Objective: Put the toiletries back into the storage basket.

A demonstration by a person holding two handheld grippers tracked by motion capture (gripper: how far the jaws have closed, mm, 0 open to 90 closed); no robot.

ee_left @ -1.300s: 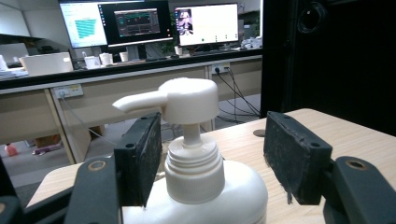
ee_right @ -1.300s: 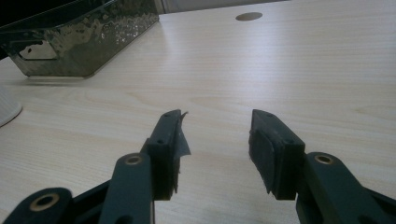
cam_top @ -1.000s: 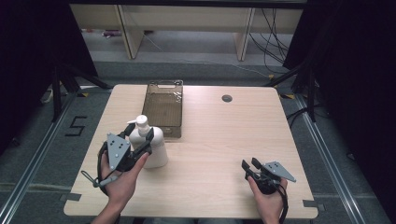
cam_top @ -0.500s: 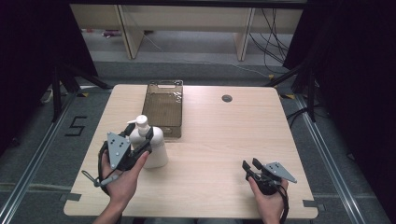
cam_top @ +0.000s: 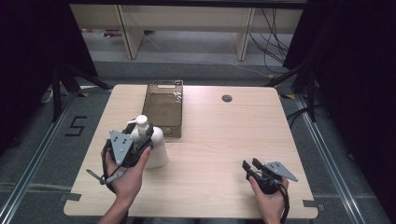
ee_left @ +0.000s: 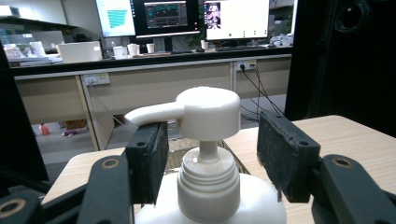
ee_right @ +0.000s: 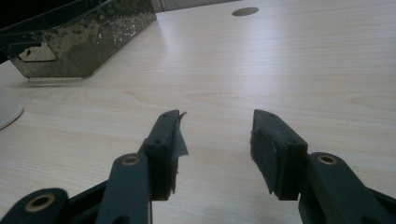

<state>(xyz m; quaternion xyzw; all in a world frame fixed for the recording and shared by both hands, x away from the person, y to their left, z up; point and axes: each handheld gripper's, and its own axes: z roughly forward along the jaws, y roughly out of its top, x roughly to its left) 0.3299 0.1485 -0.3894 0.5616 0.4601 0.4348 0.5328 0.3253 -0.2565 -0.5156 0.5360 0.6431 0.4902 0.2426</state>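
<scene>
— Tabletop (cam_top: 210, 140) first, from its left side: what is there?

— Left hand-held gripper (cam_top: 138, 138), in the person's left hand (cam_top: 125, 173), sits at a white pump bottle (cam_top: 151, 142). Its jaws stand spread on either side of the pump neck. In the left gripper view the pads (ee_left: 150, 161) flank the pump head (ee_left: 205, 112) with a gap on both sides, so it is released, grasping nothing.

— And where does the bottle stand?

— Upright on the tabletop, between those jaws, its spout pointing to the left in the gripper's own view.

— Beyond that gripper?

— Just past the bottle lies a dark, translucent rectangular tray (cam_top: 165, 105), its near end close to the bottle.

— Farther right?

— A small round dark grommet (cam_top: 227, 98) set in the tabletop, well apart from both grippers.

— And the right one?

— Right hand-held gripper (cam_top: 251, 166), in the right hand (cam_top: 271, 198), is low over bare wood at the near right. Its jaws are parted, empty; the tray (ee_right: 79, 37) shows ahead to its left.
</scene>
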